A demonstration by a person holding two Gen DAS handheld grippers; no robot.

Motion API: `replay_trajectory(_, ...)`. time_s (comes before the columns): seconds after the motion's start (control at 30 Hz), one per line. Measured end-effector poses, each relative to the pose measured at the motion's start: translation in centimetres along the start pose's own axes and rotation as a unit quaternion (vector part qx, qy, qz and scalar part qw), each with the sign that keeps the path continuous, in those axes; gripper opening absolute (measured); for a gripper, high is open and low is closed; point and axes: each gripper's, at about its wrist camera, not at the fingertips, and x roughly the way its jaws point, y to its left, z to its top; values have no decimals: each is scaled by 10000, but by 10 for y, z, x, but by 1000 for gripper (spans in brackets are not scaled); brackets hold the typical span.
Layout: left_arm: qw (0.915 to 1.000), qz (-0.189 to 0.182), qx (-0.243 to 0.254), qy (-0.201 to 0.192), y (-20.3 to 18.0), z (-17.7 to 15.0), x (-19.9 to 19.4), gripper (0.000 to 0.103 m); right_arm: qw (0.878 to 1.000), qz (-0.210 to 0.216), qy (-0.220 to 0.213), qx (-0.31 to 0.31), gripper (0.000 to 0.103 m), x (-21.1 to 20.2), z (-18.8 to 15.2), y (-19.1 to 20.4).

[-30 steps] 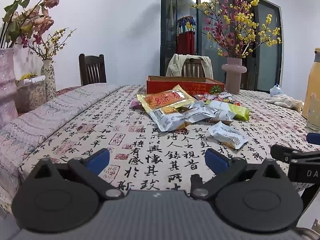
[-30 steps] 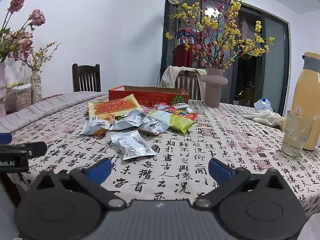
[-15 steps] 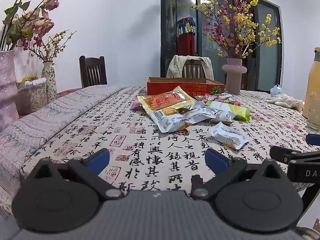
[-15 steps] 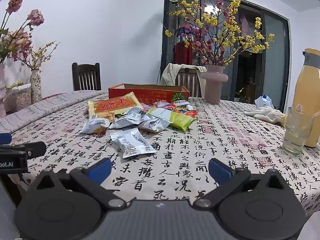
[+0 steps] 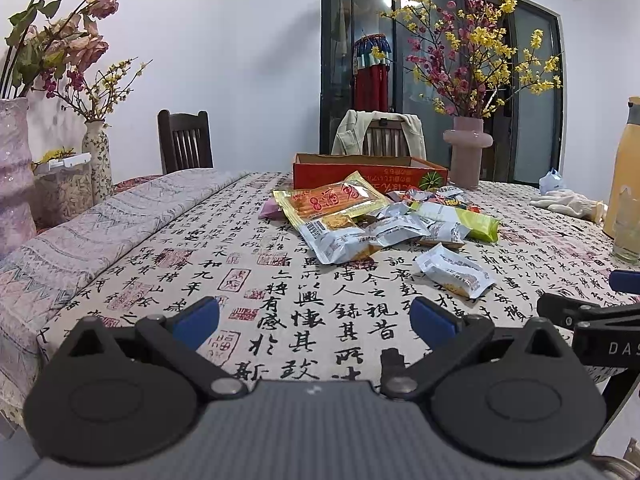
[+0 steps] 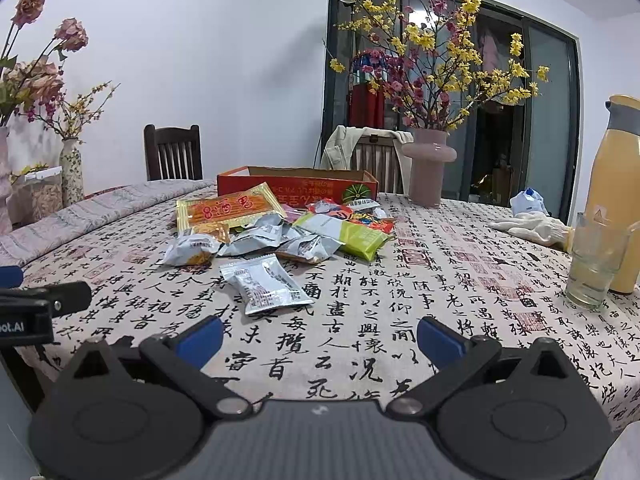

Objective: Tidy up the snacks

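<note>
A pile of snack packets [image 5: 384,220] lies mid-table in front of an open red cardboard box [image 5: 368,170]. A large orange-yellow packet [image 5: 332,200] tops the pile and a green one [image 5: 478,224] lies at its right. One silver packet [image 5: 454,274] lies apart, nearest me. The pile [image 6: 280,232], the box [image 6: 298,186] and the lone packet [image 6: 264,286] also show in the right wrist view. My left gripper [image 5: 314,322] and right gripper [image 6: 320,338] are open and empty at the table's near edge, short of the packets.
A glass [image 6: 596,260] and a yellow bottle [image 6: 618,196] stand at the right, with white gloves [image 6: 532,228] behind. A pink vase of flowers [image 6: 428,170] stands beside the box. Chairs [image 5: 184,142] stand behind the table. Vases [image 5: 96,160] stand at the left.
Both grippers have crept slightly forward toward the table. Nothing on the table has moved.
</note>
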Motion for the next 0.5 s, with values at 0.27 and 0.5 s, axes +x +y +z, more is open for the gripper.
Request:
replay_trajectory(0.27,10000,-10,27,-25,-1,0,0,103,10000,-8,0,2,103,0,0,0)
replay_trajectory(0.5,10000,4,66,-42,-2,-1,-1,103,10000,-2,14,11,103,0,0,0)
